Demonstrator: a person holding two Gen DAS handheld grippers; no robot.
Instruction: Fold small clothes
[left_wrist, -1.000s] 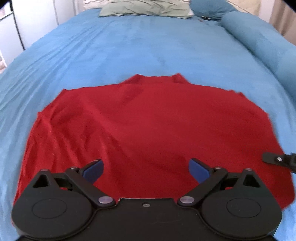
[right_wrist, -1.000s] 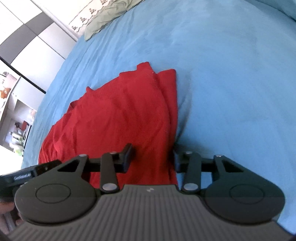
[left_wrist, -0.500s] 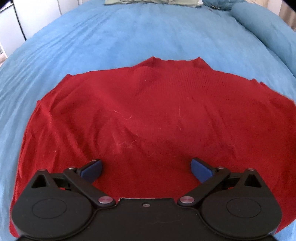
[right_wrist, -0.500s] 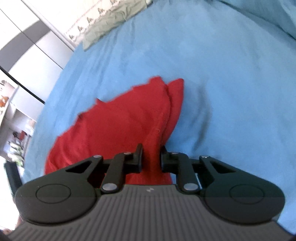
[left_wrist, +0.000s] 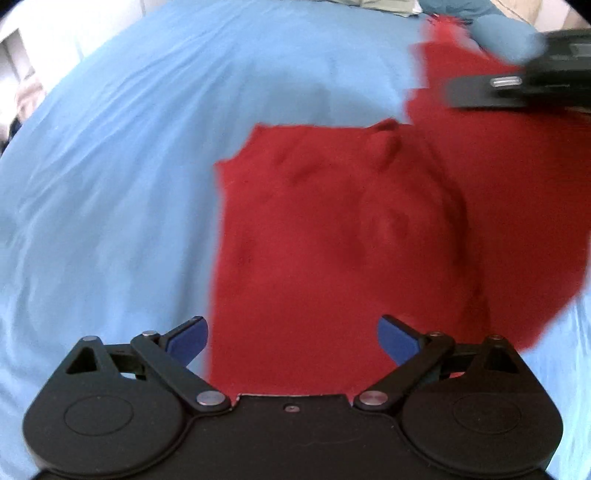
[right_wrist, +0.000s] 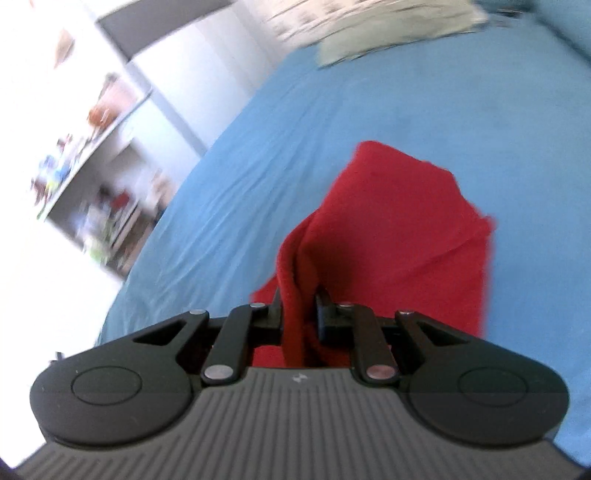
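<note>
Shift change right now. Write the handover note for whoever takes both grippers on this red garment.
Right gripper: shut on a bunched edge of the red garment; its jaws have just been closing, and that side is lifted off the blue bedcover.
Left gripper: open, holding nothing, above the garment's near edge.
Done: right edge picked up.
Left: lay that side over the flat part, then finish the remaining folds.
</note>
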